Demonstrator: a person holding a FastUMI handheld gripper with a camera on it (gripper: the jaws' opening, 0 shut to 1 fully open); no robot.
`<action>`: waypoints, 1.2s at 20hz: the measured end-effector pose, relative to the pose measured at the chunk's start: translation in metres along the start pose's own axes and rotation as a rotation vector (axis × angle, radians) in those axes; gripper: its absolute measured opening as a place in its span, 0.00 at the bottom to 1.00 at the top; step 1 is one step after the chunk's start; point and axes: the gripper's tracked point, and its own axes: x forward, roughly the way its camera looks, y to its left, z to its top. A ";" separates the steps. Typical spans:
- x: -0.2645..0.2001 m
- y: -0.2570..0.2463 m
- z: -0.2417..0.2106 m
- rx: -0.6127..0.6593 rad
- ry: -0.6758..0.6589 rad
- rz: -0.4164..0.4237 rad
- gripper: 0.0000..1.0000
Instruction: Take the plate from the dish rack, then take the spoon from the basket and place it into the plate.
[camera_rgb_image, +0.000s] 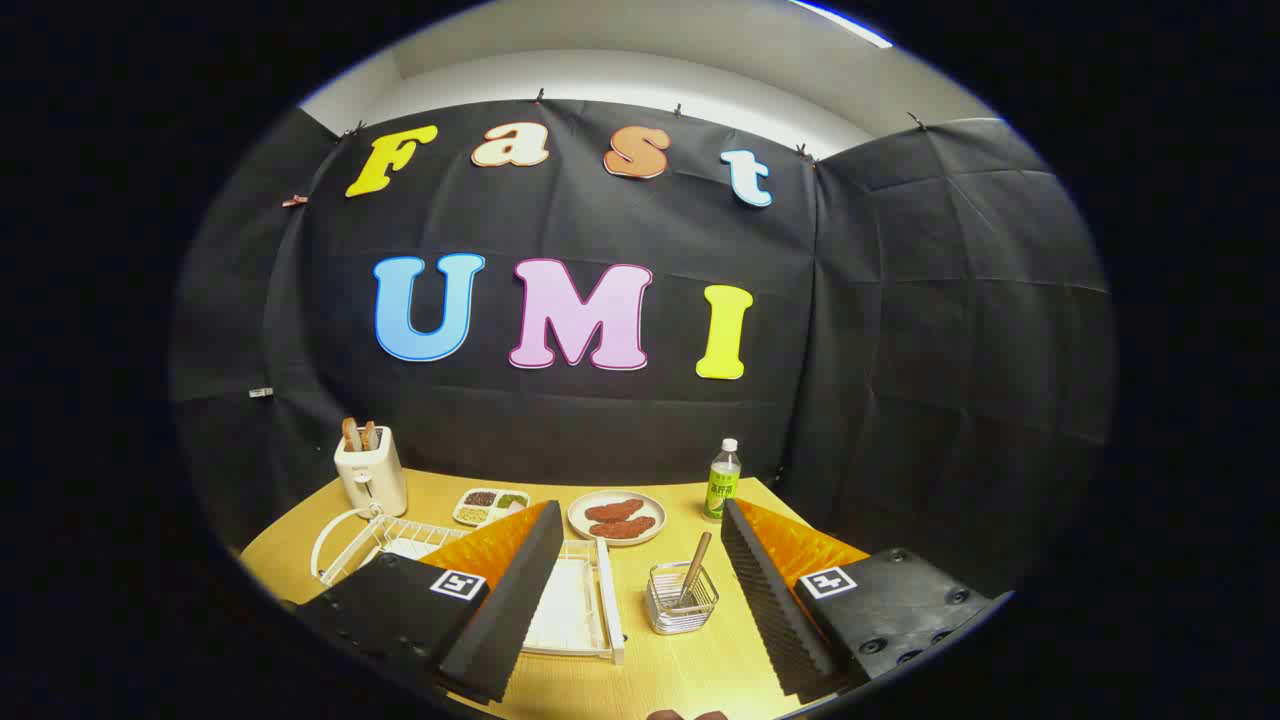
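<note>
The dish rack (400, 545), a white wire frame on a white drip tray (572, 610), sits on the wooden table (690, 660) at about ten o'clock from the gripper (640, 585), partly hidden behind the left finger. A white plate (330, 545) stands upright at the rack's far left end, seen as a curved rim. The wire basket (682, 600) stands between the two fingers, nearer the right one, and the spoon (695, 565) leans in it with its wooden handle tilted toward one o'clock. The gripper hangs above the table's near side with its fingers spread wide apart and nothing between them touching either pad.

Beyond the basket at twelve o'clock lies a round plate of brown meat pieces (617, 517). Just beside it, toward eleven o'clock, is a small divided tray of grains and beans (490, 506). Farther out at ten o'clock a white toaster (371, 470) holds two slices of bread. At one o'clock, near the table's back edge, stands a green-labelled bottle (722, 480) with a white cap.
</note>
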 end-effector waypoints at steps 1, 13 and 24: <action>-0.001 0.002 0.000 0.003 -0.002 -0.003 0.98; -0.012 0.004 -0.001 0.026 -0.011 -0.024 0.98; -0.004 0.010 -0.001 -0.011 0.041 0.000 0.98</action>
